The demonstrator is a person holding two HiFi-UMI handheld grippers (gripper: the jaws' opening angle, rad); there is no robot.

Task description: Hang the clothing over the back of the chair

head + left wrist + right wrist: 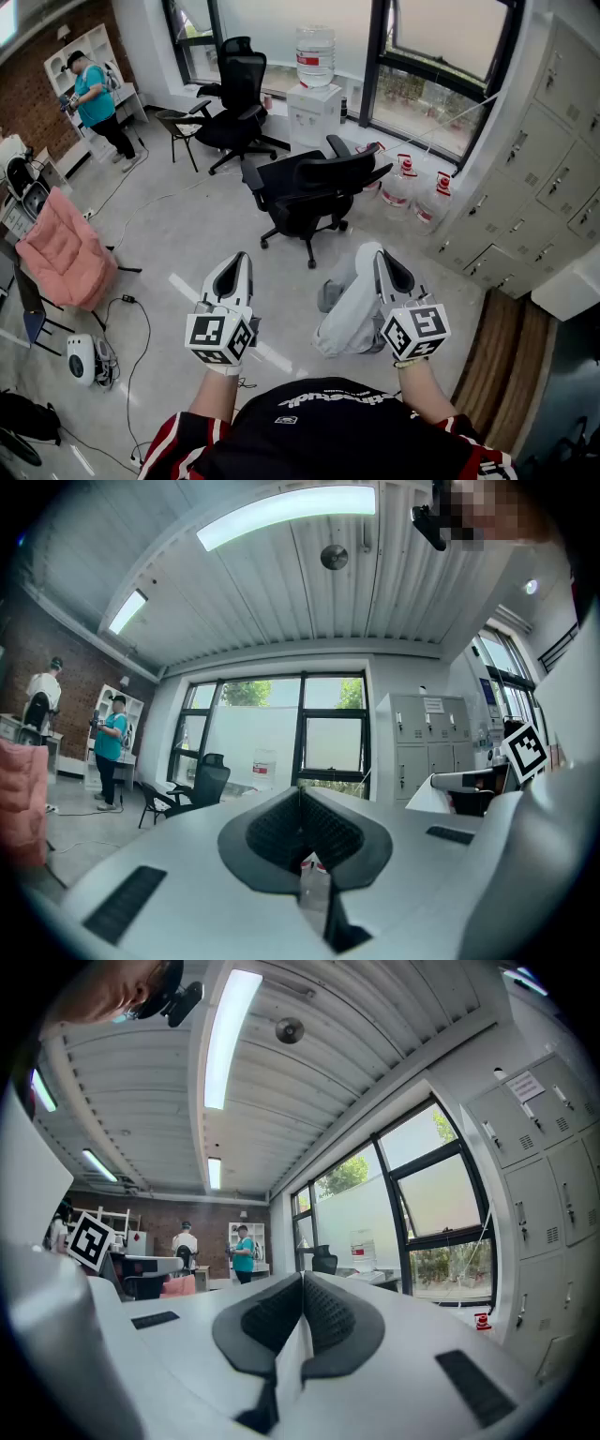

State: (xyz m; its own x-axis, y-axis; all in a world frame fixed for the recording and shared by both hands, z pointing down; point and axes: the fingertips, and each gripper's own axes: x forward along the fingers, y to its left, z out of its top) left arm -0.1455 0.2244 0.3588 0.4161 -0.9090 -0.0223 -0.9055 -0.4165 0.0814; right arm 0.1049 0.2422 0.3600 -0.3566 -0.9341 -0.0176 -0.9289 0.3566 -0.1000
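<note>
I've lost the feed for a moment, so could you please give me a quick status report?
Left gripper shut, empty. Right gripper shut on the grey clothing, which hangs down. Black chair ahead, back bare; nothing in between.

open grey floor (pixel 187 234) runs from near to the black office chair (pixel 314 183) at centre; grey clothing (pixel 349 302) hanging from the right gripper (pixel 380 258) fills the near right. a pink padded seat (pixel 66 253) and cables (pixel 142 323) crowd the left, water bottles (pixel 417 192) and lockers (pixel 553 141) wall the far right.
</note>
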